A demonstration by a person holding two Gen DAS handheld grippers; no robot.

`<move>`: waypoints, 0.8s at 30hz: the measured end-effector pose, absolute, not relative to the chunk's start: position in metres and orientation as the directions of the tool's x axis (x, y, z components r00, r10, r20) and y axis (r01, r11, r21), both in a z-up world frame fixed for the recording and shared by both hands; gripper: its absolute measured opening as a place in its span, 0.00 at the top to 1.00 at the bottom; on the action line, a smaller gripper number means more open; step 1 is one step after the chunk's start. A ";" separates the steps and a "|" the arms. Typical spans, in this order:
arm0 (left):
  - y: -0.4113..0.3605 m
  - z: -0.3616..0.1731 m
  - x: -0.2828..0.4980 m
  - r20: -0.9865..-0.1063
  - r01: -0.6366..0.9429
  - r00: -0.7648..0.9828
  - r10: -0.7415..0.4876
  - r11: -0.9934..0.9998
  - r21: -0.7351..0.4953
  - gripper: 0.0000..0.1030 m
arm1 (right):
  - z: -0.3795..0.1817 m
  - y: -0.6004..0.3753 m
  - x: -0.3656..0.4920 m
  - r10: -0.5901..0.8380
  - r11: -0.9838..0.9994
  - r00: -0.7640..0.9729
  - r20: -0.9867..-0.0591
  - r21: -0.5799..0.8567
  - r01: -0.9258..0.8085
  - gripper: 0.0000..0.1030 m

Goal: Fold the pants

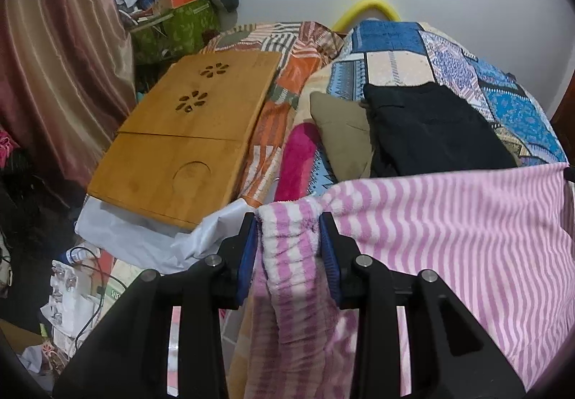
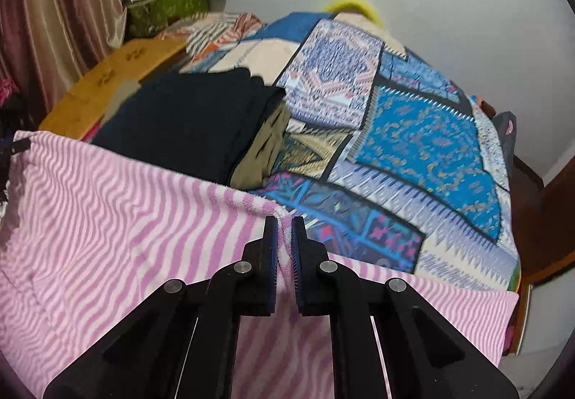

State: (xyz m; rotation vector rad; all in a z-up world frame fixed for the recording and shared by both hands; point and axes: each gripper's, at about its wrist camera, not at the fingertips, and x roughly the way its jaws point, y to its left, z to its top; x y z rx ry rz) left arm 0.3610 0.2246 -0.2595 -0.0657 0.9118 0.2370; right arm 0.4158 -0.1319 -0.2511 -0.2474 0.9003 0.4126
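- left wrist view: the left gripper (image 1: pixel 289 219) has its blue pads (image 1: pixel 249 248) squeezed on a bunched corner of the pink and white striped pants (image 1: pixel 449 230), fabric wadded thick between them. the top edge of the pants runs taut off to the right, lifted in front of the bed.
- behind that edge, a folded black garment (image 1: pixel 435 128) sits on an olive one (image 1: pixel 341 133) on the patchwork quilt (image 1: pixel 395 50). a bamboo lap tray (image 1: pixel 187 126) lies to the left.
- right wrist view: the right gripper (image 2: pixel 284 219) is pinched nearly closed on a thin bit of the same top edge, stripes spreading left and below. the black stack and quilt lie beyond it.
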 end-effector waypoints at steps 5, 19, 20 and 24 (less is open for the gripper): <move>0.229 -0.243 0.345 -0.776 -0.230 0.617 0.132 0.973 -0.017 0.68 | -0.229 -0.146 0.393 0.287 0.896 0.574 -0.767 0.003 -0.443 0.94; 0.195 -0.181 0.259 -0.717 -0.144 0.691 0.096 0.990 -0.006 0.71 | -0.173 -0.165 0.287 0.353 0.877 0.598 -0.720 0.031 -0.480 0.94; 0.194 -0.178 0.250 -0.717 -0.138 0.691 0.090 0.990 -0.010 0.71 | -0.170 -0.166 0.278 0.357 0.875 0.599 -0.717 0.032 -0.483 0.94; 0.193 -0.172 0.219 -0.715 -0.128 0.695 0.075 0.992 -0.020 0.71 | -0.165 -0.167 0.245 0.369 0.869 0.595 -0.714 0.037 -0.494 0.94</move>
